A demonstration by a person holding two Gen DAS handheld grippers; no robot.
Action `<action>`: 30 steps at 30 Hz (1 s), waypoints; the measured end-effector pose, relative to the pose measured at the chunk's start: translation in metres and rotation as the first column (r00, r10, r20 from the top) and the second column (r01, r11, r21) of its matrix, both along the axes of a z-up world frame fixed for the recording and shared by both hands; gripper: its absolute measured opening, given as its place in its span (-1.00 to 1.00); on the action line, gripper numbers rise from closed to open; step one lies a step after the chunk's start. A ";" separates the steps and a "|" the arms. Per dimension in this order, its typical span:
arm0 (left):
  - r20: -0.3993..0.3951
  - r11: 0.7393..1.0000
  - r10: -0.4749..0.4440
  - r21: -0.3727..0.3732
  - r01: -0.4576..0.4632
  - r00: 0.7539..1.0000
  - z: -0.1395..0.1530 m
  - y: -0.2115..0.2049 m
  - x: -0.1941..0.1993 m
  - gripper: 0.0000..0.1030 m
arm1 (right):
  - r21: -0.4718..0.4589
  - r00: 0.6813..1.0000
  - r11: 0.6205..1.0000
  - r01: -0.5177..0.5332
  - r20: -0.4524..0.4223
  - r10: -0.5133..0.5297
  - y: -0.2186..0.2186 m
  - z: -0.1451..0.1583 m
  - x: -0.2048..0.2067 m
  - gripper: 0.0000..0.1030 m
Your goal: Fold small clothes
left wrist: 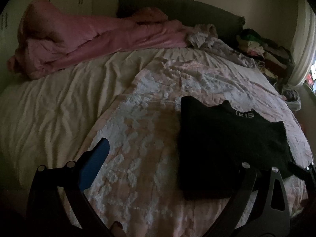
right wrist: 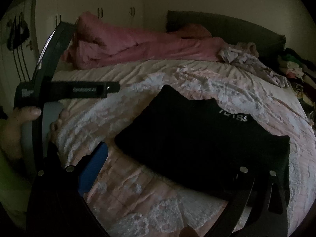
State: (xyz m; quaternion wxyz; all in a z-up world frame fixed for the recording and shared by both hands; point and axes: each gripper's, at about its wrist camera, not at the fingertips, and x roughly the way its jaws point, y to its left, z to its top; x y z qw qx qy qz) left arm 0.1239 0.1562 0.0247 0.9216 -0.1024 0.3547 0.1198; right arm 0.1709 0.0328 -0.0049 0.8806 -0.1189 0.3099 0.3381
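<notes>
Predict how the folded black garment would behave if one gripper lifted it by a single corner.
The black garment is soft fabric, so it would probably droop and unfold. It looks light. Pushed across the textured bedspread, it would likely bunch rather than slide.

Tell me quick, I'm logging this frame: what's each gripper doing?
Left gripper: open, fingers wide apart, holding nothing, beside the black shirt.
Right gripper: open, holding nothing, over the shirt's near edge.

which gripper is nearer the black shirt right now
Right. The right gripper straddles the black shirt's near edge; the left gripper sits mostly left of it over the blanket.
</notes>
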 end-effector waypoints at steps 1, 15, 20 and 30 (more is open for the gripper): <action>-0.004 1.000 0.001 -0.001 -0.001 1.000 -0.001 0.001 0.003 0.81 | -0.008 1.000 1.000 -0.001 0.000 0.001 0.001 -0.003 0.001 0.91; -0.064 1.000 -0.030 -0.001 0.030 0.997 -0.020 0.001 0.069 0.81 | -0.176 0.999 0.983 -0.045 -0.002 0.045 0.033 -0.056 0.012 0.91; -0.096 0.999 -0.049 -0.008 0.049 0.994 -0.033 -0.001 0.095 0.81 | -0.255 0.999 0.966 -0.044 0.019 0.050 0.045 -0.074 0.013 0.91; -0.114 0.998 -0.069 -0.005 0.069 0.991 -0.046 -0.004 0.111 0.81 | -0.329 0.997 0.944 0.004 0.078 0.023 0.062 -0.095 0.029 0.91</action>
